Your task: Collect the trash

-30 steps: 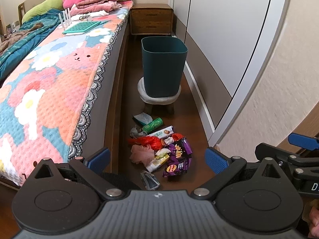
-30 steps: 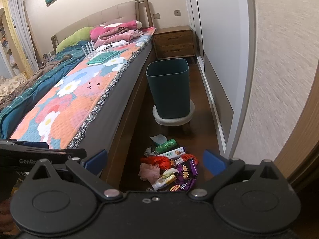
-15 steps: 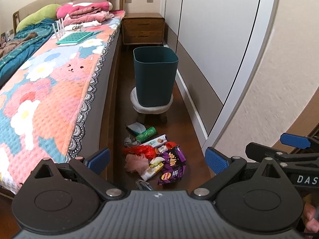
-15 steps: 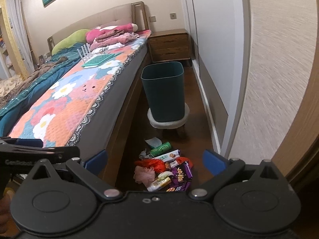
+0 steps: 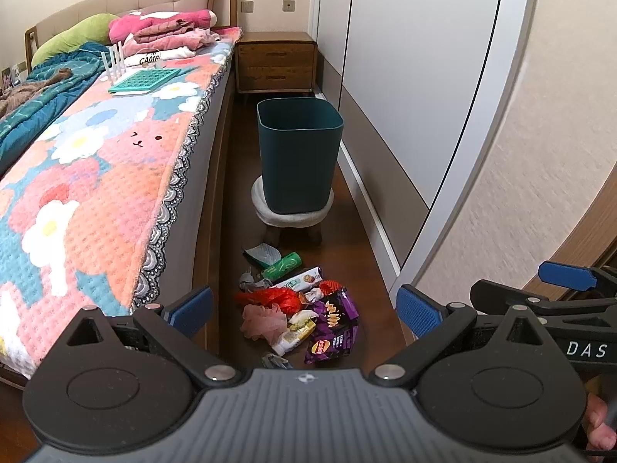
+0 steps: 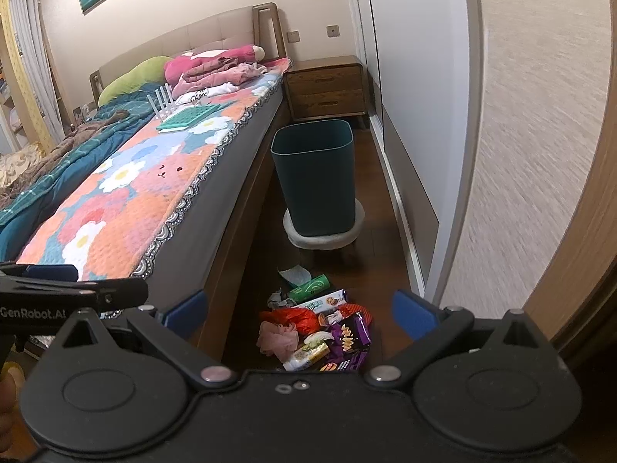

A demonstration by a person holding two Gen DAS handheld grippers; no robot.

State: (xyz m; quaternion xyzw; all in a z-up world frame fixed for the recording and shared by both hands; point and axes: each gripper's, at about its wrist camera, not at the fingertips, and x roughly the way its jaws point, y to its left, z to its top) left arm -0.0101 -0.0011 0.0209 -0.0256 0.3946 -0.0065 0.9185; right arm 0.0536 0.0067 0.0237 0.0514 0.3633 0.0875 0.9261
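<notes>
The left gripper's body hides the near edge of the trash pile, and the right one hides more of it. The words on the wrappers are too small to read. The bin covers most of the stool.

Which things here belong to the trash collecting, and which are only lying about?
For the job:
- trash pile on the floor beside the bed: purple snack bags, red wrapper, green tube, pink puff
- dark green bin on the small stool

Only lying about:
- teal grid tray on the bed
- folded clothes
- nightstand
</notes>
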